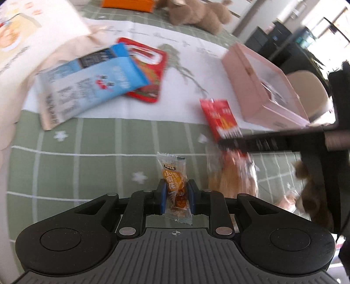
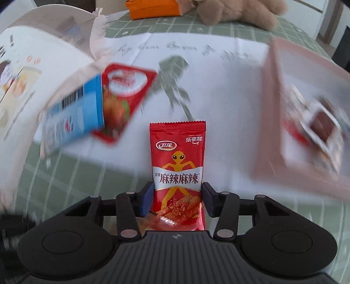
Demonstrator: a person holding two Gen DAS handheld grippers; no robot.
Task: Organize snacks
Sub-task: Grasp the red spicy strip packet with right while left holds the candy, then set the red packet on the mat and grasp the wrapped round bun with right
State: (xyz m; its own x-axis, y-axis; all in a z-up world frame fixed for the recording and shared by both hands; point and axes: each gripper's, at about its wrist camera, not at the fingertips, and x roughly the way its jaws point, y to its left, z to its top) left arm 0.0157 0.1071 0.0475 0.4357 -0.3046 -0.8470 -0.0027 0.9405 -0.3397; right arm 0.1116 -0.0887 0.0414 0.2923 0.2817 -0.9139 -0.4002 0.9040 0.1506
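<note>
1. The left gripper (image 1: 176, 194) has its jaws closed on a small clear-and-orange plastic snack sachet (image 1: 175, 187), pinched at its middle between the blue pads and held above the green checked tablecloth (image 1: 87, 153).
2. The right gripper (image 2: 176, 197) clamps a red foil snack packet with a yellow figure printed on it (image 2: 177, 172); the packet stands upright between the jaws, and its top edge reaches over the white printed cloth (image 2: 218, 91).
3. In the left wrist view, that red packet shows to the right, just beside the open pink rectangular box (image 1: 262, 87).
4. The pink box holds some wrapped snacks (image 2: 317, 122), blurred.
5. On the left of the counter, a blue-and-white snack bag (image 1: 87, 85) lies over a flat red snack pouch (image 1: 151, 72).
6. At the far edge sit an orange carton (image 2: 153, 8) and a brown plush toy (image 2: 240, 11).
</note>
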